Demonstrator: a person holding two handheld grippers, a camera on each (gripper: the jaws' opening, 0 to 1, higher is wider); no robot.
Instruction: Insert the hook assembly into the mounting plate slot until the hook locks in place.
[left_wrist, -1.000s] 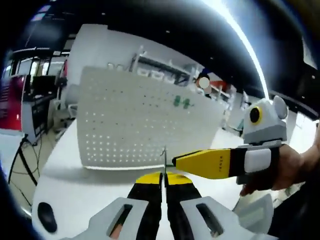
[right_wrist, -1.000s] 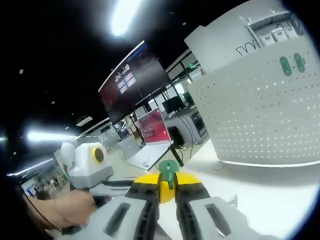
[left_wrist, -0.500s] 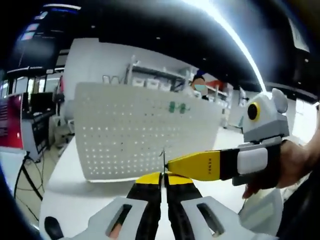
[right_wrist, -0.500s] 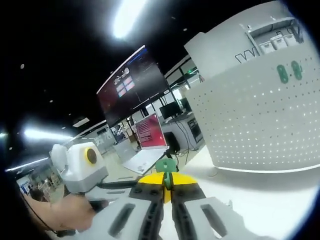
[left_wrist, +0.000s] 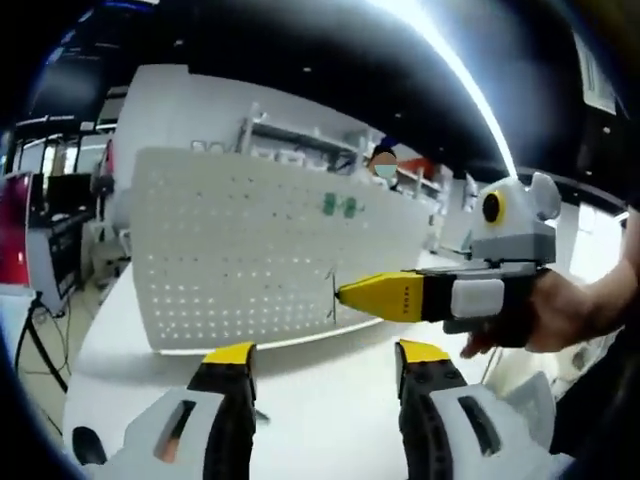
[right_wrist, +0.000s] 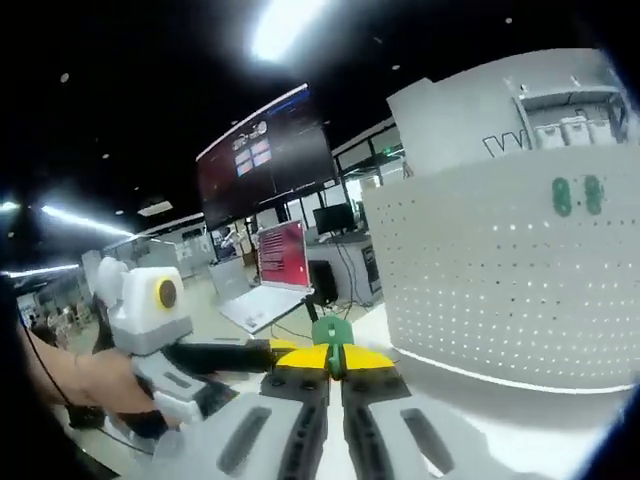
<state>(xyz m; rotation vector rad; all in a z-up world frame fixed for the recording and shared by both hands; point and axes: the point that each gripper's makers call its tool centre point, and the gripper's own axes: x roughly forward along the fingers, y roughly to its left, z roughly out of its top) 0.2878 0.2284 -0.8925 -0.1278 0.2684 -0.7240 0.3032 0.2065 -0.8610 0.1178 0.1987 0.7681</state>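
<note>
My left gripper (left_wrist: 325, 365) stands wide apart, its 2 yellow-tipped jaws holding nothing, white tabletop (left_wrist: 330, 400) showing in the gap. My right gripper (right_wrist: 335, 365) is clamped tight on the small green plastic hook piece (right_wrist: 333, 331), which sticks up just past the yellow tips. In the left gripper view the same right gripper comes in from the right, held level in my hand (left_wrist: 565, 315), its yellow jaws pressed together and pointing left, with a thin dark wire hook (left_wrist: 332, 296) at the tips; the tips sit in front of the board's face, and I cannot tell whether they touch it.

The white perforated pegboard panel (left_wrist: 260, 255) stands upright on the table, directly ahead of the left gripper and to the right in the right gripper view (right_wrist: 520, 280). 2 small green mounts (left_wrist: 337, 206) sit side by side high on it, well above the wire hook.

Surroundings: a red-screened laptop (right_wrist: 272, 285) and a large dark wall display (right_wrist: 265, 155) beyond the table, white shelving (left_wrist: 300, 135) behind the board, a black mouse-like object (left_wrist: 85, 445) near the table's left edge. My left gripper shows at the left of the right gripper view, hand (right_wrist: 95, 380) wrapped around its grip.
</note>
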